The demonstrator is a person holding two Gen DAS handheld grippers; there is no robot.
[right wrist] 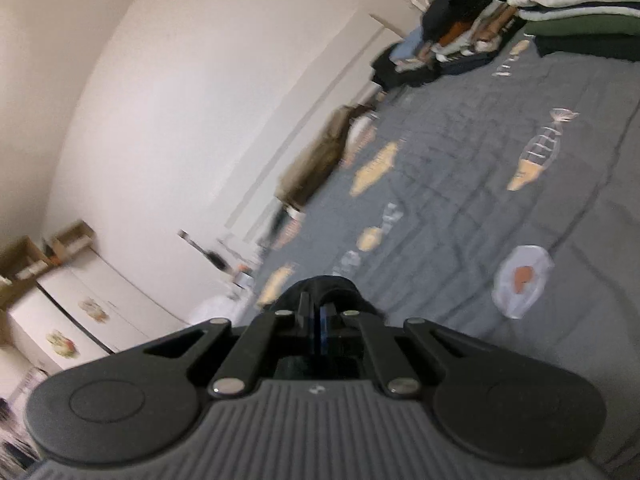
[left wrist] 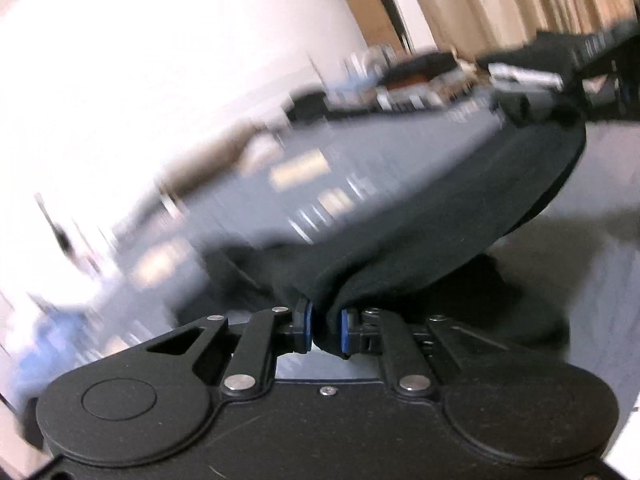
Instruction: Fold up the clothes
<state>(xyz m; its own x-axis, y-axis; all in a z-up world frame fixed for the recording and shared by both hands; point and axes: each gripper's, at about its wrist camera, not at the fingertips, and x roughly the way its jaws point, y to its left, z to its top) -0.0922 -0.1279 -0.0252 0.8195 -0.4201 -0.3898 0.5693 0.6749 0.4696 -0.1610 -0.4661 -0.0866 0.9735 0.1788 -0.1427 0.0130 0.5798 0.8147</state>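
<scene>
We are holding a black garment (left wrist: 460, 216) off the bed (right wrist: 500, 140), the left gripper (left wrist: 326, 330) pinching a bunched edge between its blue pads (left wrist: 345, 330). The right gripper (right wrist: 320, 330) is pressed together on dark cloth (right wrist: 324, 286), probably the same garment. Both views are blurring; such a narrow pinch may be slipping, dropping the edge. At the bed's far end, an open suitcase (right wrist: 416, 66) is holding mixed clothes beside a folded stack (right wrist: 576, 20).

Matte black left gripper (left wrist: 326, 330) with blue finger pads (left wrist: 307, 326), silver pivot screws, round side discs, grey-ribbed black right gripper (right wrist: 316, 330) looked alike.
</scene>
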